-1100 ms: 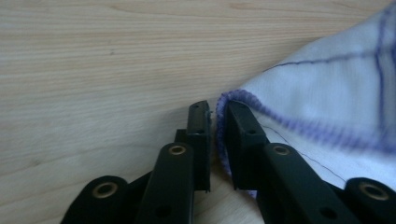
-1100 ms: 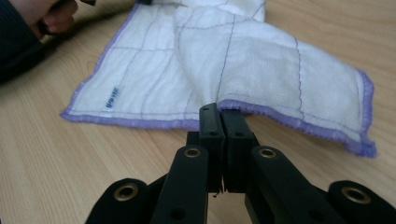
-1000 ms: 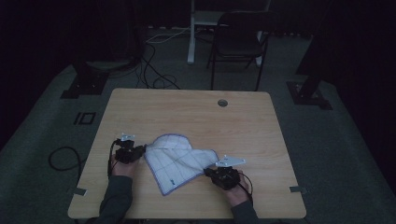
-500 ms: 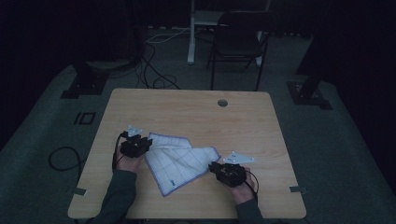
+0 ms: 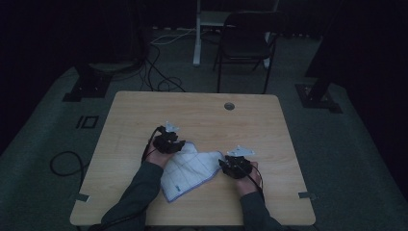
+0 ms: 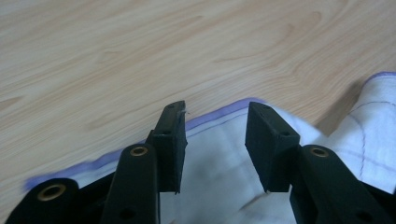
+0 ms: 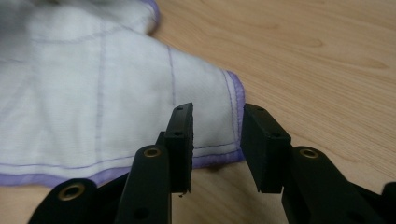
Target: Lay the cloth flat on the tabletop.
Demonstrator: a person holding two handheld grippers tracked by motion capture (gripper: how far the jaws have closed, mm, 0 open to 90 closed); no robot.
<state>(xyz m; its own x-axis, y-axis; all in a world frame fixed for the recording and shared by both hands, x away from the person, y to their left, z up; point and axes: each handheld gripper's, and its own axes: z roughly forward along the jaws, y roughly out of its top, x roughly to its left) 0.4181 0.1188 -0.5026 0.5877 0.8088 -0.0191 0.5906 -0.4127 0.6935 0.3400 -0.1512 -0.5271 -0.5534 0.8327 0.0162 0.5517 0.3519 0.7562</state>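
Both grippers, left [image 5: 179, 143] and right [image 5: 224, 166], are opening, releasing my white purple-hemmed cloth [image 5: 190, 169]. I'm reading no writing on it.

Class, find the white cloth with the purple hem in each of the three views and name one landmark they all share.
High view: the cloth lies low and centre, between the two grippers.
Left gripper view: it fills the lower right, under the open jaws.
Right gripper view: it covers the upper left, its corner at the jaws.
Shared landmark: the wooden table.
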